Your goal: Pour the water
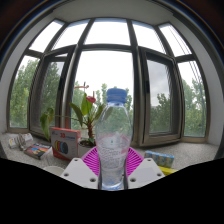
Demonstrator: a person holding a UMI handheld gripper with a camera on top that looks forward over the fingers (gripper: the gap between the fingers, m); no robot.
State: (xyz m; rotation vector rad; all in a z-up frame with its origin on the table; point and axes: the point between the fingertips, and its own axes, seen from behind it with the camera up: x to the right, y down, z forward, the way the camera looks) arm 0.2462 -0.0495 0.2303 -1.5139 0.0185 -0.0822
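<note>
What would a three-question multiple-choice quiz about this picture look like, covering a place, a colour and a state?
1. Where is the clear plastic water bottle?
A. between the tool's fingers
B. on the floor
C. outside the window

2. What colour is the bottle's cap?
A. red
B. blue
C. yellow

3. Is the bottle capped?
A. yes
B. no, open
C. cap lying beside it

Answers: A, the tool has pink pads on both sides of it; B, the cap is blue; A, the cap sits on the neck.

The bottle (113, 140) stands between the fingers (93, 160), a plant (88, 112) and window (110, 65) behind it.
</note>
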